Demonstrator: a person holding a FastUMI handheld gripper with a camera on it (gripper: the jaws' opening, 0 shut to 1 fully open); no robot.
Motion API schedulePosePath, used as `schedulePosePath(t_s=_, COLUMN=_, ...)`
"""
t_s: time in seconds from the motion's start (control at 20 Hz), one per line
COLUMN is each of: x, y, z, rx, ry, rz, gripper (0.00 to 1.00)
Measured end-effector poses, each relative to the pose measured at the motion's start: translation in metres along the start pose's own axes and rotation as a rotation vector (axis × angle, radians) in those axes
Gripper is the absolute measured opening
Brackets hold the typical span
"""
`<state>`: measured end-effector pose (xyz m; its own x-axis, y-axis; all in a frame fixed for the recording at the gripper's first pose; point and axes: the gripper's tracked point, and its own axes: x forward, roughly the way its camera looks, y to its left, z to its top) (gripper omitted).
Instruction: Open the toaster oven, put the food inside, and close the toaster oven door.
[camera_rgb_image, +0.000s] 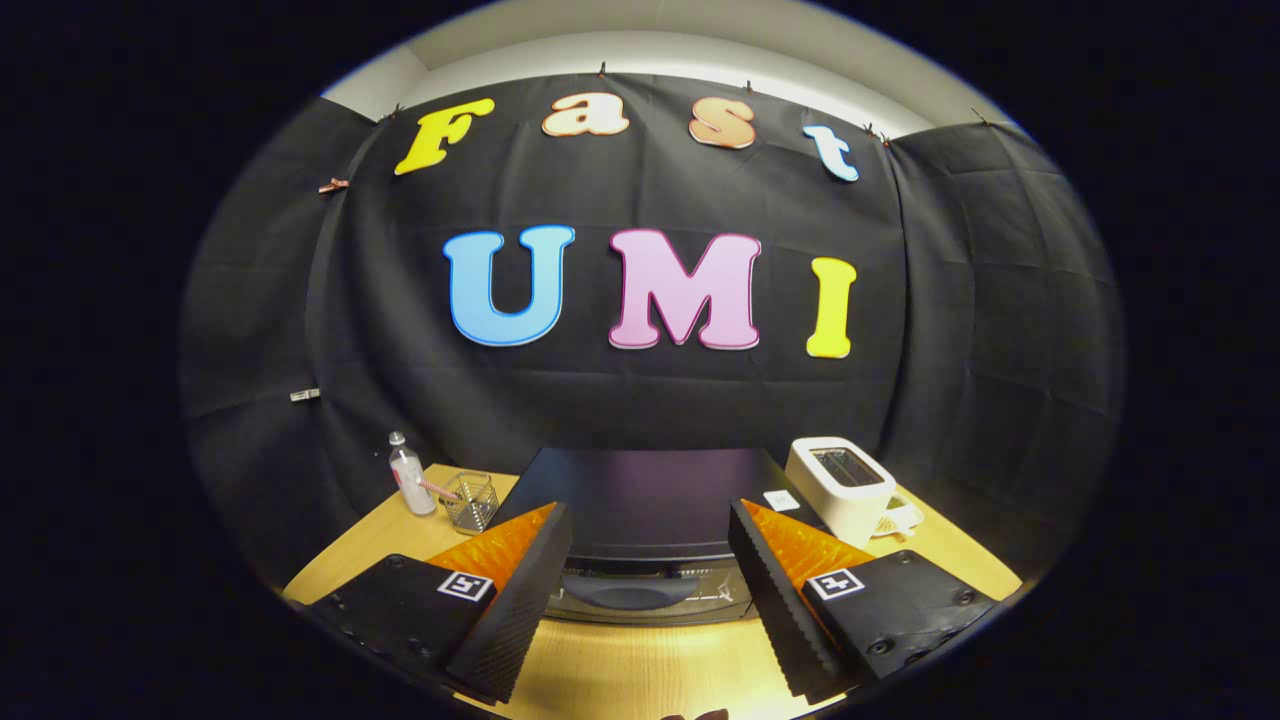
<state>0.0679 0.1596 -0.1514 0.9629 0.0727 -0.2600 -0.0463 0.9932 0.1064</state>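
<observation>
Toaster oven (640, 500), door shut, handle (628, 592) between the spread, empty fingers of the gripper (648, 540), aligned for opening.

Black cloth (640, 400) hung as the wall ahead of me, creased in squares and pinned along its top edge with small clips (334, 185). Above it I saw a strip of pale wall (640, 50), brightly lit. The cloth wrapped round on both sides. Below stood a light wooden table (640, 670), with a soft glare on its near surface.
</observation>
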Motion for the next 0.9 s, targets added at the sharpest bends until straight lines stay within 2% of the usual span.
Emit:
schedulePosePath(t_s=0.2, x=0.024, y=0.012, z=-0.037, rx=-0.041, ry=0.084, rz=0.009, gripper=0.98)
schedulePosePath(t_s=0.65, x=0.069, y=0.011, z=-0.084, rx=-0.038, ry=0.219, rz=0.004, gripper=0.98)
schedulePosePath(t_s=0.9, x=0.068, y=0.013, z=-0.086, rx=-0.020, ry=0.201, rz=0.024, gripper=0.97)
